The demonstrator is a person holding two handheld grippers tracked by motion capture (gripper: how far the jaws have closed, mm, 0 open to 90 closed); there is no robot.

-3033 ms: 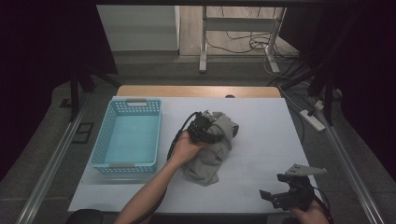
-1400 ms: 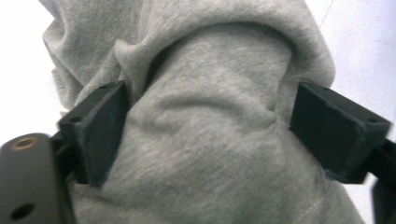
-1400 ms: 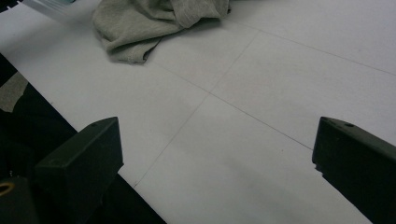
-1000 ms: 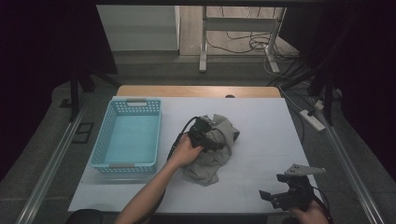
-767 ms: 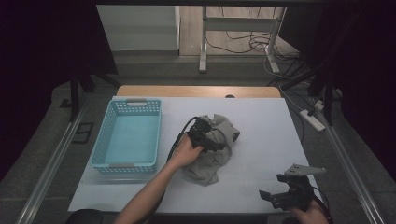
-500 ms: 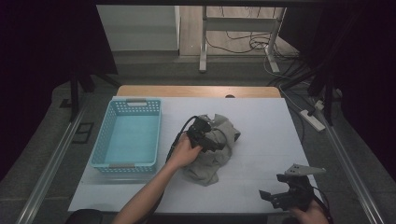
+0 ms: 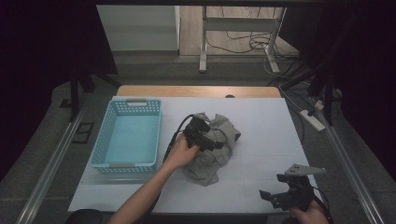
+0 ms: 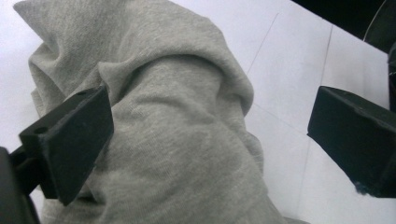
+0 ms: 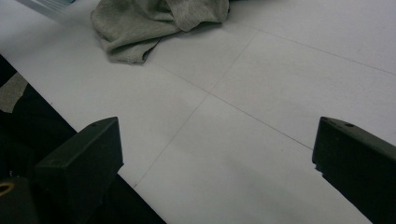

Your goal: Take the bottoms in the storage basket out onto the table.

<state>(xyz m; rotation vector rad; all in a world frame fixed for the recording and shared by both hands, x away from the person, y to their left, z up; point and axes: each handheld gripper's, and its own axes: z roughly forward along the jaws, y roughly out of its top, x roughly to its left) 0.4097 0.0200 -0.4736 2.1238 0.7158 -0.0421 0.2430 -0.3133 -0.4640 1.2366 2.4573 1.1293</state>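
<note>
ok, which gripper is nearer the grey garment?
Left. The left gripper is over the grey garment, jaws open around a fold. The right gripper sits open near the table's front right corner, well clear.

Bench [image 7: 261, 177], white sheet. Grey cloth [image 7: 215, 154] heaped under left tongs [image 7: 211, 140]. Blue basket [image 7: 127, 135] beyond, leftward. Right tongs [image 7: 280, 193] over bare near edge.

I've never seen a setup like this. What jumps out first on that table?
A crumpled grey garment lies mid-table, and the left gripper sits over it with its jaws spread wide around a fold of the cloth. Beside it on the left stands a light blue basket. At the near right corner, the right gripper hangs open above the white table.
</note>
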